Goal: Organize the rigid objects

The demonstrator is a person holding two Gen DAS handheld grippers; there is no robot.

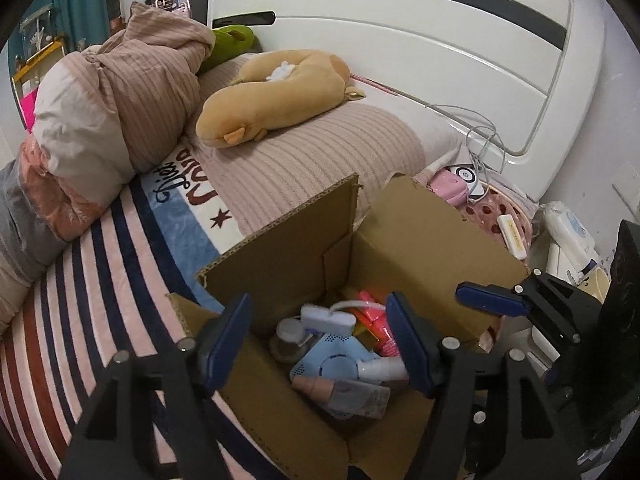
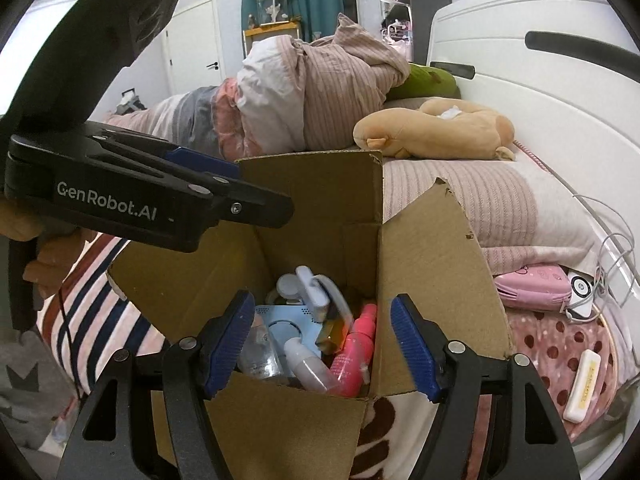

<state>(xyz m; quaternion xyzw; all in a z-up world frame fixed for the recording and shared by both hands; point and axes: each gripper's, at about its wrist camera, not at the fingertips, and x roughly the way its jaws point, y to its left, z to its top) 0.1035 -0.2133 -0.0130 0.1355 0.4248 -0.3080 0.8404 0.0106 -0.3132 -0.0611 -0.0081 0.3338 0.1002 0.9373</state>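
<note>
An open cardboard box (image 1: 420, 236) stands on the bed; it also shows in the right wrist view (image 2: 420, 248). Inside lie a light blue device (image 1: 332, 364), a pink bottle (image 2: 354, 356), a white spray bottle (image 2: 306, 366), a clear bottle (image 2: 262, 354) and a white adapter (image 1: 328, 316). My left gripper (image 1: 320, 344) is open and empty above the box's near edge. My right gripper (image 2: 324, 344) is open and empty over the box's front flap. The right gripper's blue fingers (image 1: 490, 300) show at the right of the left wrist view.
A striped blanket (image 1: 100, 280) covers the bed. A tan plush toy (image 1: 276, 96), pillows (image 1: 304, 164) and bundled bedding (image 1: 120, 96) lie behind the box. A pink pouch (image 2: 532, 286), charger cables (image 2: 612, 264) and a cream case (image 2: 582, 386) lie to the right by the white headboard (image 1: 400, 28).
</note>
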